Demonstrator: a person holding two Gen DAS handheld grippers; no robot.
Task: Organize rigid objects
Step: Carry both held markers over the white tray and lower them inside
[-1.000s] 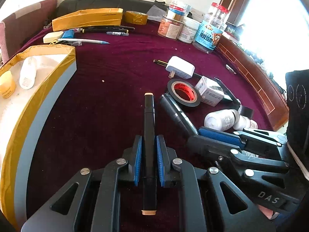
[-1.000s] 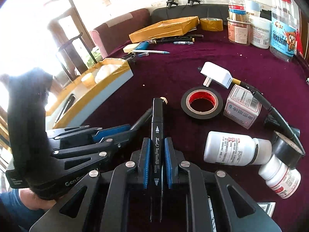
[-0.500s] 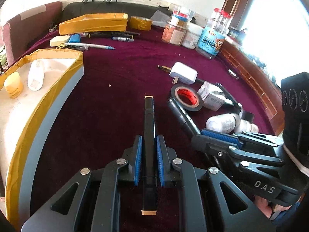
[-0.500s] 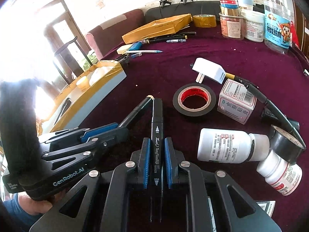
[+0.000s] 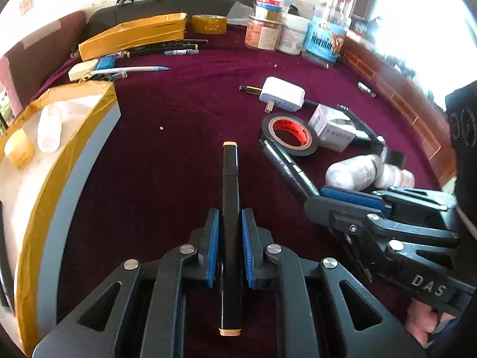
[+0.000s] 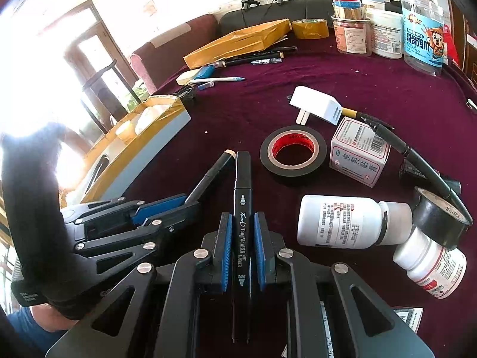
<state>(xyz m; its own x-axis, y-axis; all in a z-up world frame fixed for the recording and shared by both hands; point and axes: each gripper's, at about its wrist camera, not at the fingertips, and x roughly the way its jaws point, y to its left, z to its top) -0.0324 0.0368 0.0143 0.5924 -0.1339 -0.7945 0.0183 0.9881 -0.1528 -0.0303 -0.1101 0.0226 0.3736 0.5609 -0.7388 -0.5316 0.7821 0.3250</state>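
Observation:
My left gripper (image 5: 229, 217) is shut on a black marker with tan end caps (image 5: 230, 173), held above the maroon table. It also shows in the right wrist view (image 6: 167, 205), with its marker (image 6: 213, 170) pointing forward. My right gripper (image 6: 241, 223) is shut on a black art marker (image 6: 242, 185) with white lettering. In the left wrist view the right gripper (image 5: 348, 197) holds that marker (image 5: 286, 164) close beside the black tape roll (image 5: 288, 134). The two grippers sit side by side, marker tips near each other.
A yellow-taped tray (image 5: 59, 161) with a white mouse and a small jar lies left. A white plug (image 6: 317, 107), a boxed item (image 6: 359, 152), two white bottles (image 6: 342, 220), a second tape roll (image 6: 441, 217), pens and jars at the back.
Both grippers have lifted and pulled back a little with their markers; the table objects look farther away. The grips have not changed.

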